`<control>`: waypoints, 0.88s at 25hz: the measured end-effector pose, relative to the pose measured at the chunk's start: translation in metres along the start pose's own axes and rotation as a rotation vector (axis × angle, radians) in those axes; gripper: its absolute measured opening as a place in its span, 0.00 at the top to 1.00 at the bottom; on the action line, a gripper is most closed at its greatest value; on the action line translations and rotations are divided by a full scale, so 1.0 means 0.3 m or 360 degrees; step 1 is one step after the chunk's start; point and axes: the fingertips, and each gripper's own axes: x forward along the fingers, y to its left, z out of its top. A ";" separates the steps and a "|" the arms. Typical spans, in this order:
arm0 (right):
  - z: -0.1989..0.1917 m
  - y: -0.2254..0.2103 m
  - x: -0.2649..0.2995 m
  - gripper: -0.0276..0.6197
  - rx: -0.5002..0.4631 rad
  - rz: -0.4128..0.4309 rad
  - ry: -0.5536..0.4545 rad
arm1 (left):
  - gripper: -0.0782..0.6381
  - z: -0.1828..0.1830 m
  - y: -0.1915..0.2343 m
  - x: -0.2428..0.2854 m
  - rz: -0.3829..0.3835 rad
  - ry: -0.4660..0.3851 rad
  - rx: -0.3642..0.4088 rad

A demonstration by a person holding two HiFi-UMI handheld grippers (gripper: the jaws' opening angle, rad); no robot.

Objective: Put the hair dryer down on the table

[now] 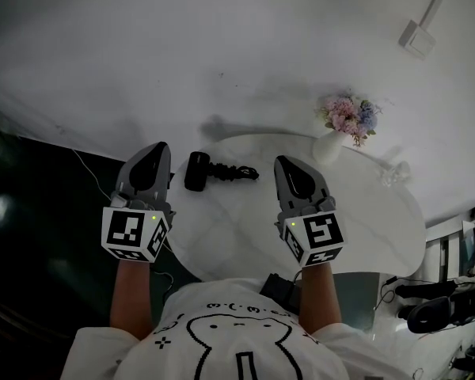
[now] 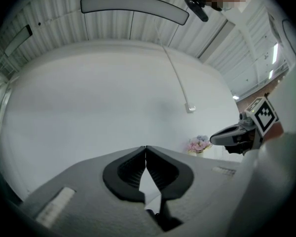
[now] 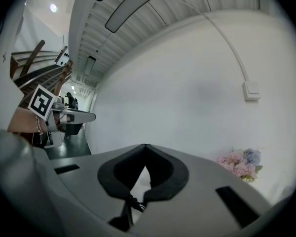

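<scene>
A black hair dryer (image 1: pixel 198 170) lies on the white round table (image 1: pixel 356 212), its coiled cord (image 1: pixel 236 172) trailing to the right. My left gripper (image 1: pixel 153 158) hovers just left of the dryer, jaws shut and holding nothing. My right gripper (image 1: pixel 293 172) hangs over the table to the right of the cord, also shut and empty. In the left gripper view the left gripper (image 2: pixel 146 149) shows its tips touching, with the right gripper (image 2: pixel 237 135) at the side. The right gripper (image 3: pixel 145 148) in its own view is closed too, and the hair dryer is hidden there.
A white vase of pink and blue flowers (image 1: pixel 347 119) stands at the table's far side, with a small clear object (image 1: pixel 392 173) to its right. A white wall rises behind, with a socket box (image 1: pixel 416 38). Dark floor lies to the left, and cables and gear (image 1: pixel 435 307) at the right.
</scene>
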 end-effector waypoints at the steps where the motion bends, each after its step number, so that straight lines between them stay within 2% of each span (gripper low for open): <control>1: 0.000 -0.008 -0.006 0.96 0.0007 -0.0007 -0.0003 | 0.86 0.005 -0.004 0.000 -0.0003 -0.0002 0.0009; 10: 0.039 -0.066 -0.039 0.96 0.0015 -0.0110 -0.0082 | 0.86 0.022 -0.018 0.013 -0.0022 -0.0012 0.0028; 22: 0.062 -0.084 -0.056 0.96 -0.0001 -0.0132 -0.0118 | 0.86 0.043 -0.022 0.024 -0.0018 -0.0025 0.0049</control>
